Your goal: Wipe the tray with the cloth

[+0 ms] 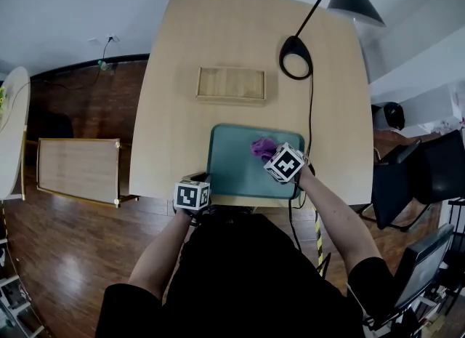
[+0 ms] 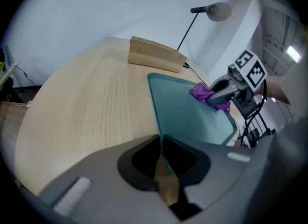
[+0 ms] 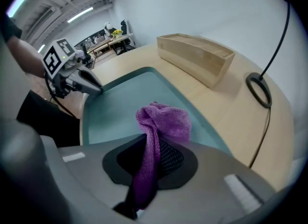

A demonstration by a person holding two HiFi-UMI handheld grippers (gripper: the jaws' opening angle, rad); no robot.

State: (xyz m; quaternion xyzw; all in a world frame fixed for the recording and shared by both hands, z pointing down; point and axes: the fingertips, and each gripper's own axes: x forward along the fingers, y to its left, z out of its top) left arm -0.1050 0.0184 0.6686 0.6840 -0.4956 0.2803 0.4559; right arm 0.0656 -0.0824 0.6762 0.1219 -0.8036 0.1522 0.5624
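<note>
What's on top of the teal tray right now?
Only a bunched purple cloth, clamped in the right tool, at the right side of the tray. The left tool pinches its near left rim. The patch beneath the cloth is hidden.

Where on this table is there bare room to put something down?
Bare table left of the tray and wooden box, and the far end beyond the box. Crowded on the right: lamp base, cord, and cloth on the tray.

Fuzzy purple cloth (image 3: 163, 119); smooth matt teal tray (image 1: 232, 163); wood-grain table (image 1: 218, 38).
</note>
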